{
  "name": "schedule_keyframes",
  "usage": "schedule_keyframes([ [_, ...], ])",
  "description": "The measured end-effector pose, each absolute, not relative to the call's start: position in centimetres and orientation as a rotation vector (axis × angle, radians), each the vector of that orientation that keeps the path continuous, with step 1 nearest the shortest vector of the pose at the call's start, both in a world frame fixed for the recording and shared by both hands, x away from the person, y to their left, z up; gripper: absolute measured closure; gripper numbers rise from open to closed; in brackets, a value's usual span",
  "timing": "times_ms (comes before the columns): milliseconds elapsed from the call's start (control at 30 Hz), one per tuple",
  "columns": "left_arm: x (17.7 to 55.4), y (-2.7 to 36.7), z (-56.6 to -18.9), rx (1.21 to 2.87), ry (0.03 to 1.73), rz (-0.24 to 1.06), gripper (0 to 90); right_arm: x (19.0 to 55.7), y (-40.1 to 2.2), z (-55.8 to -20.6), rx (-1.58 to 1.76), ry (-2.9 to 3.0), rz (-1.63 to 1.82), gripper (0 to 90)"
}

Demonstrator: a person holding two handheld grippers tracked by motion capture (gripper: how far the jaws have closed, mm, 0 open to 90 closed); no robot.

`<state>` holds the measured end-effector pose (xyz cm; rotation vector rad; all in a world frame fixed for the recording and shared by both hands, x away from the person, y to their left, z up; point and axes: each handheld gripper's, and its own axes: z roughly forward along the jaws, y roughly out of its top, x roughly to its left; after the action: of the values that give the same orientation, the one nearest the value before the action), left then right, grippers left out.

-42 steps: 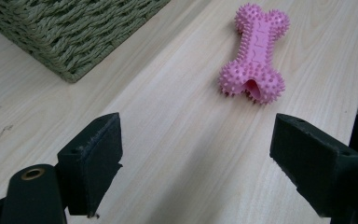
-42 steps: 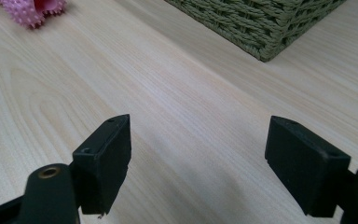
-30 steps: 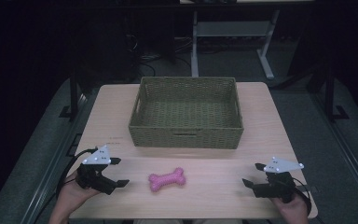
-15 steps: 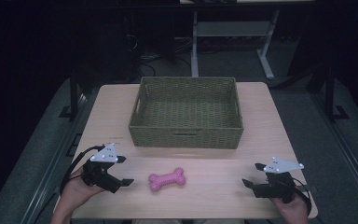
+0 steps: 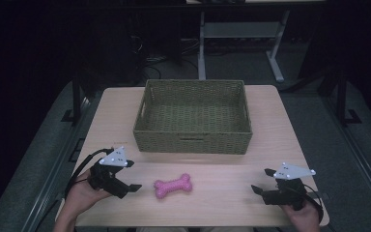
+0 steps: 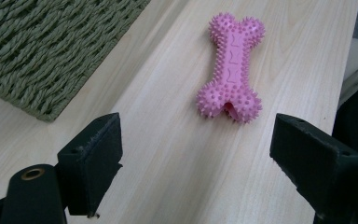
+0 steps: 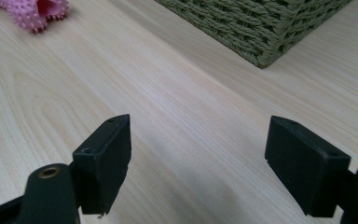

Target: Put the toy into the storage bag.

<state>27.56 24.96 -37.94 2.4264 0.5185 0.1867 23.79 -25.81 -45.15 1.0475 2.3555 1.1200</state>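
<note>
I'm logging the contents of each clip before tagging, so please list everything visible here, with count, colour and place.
bone toy: 1, pink and spiky, near the table's front edge, between the two tongs, touched by neither
basket: 1, olive green woven, mid-table behind the toy, looks empty
table: 1, light wood, centre of the high view
desk frame: 1, pale grey legs, on the dark floor beyond the table
left tongs: 1, black with a grey plate, front left, jaws wide open toward the toy
right tongs: 1, black with a grey plate, front right, jaws wide open over bare wood
hands: 2, one on each tongs, at the bottom edge
</note>
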Motion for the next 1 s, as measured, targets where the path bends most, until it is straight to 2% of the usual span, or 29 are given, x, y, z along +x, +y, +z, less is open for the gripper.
schedule_keyframes([
  [1000, 29.1, 18.3, -38.9, 2.589, 0.417, 0.102, 16.5, 23.6, -25.7, -45.0, 1.020, 2.358, 1.132, 22.2],
])
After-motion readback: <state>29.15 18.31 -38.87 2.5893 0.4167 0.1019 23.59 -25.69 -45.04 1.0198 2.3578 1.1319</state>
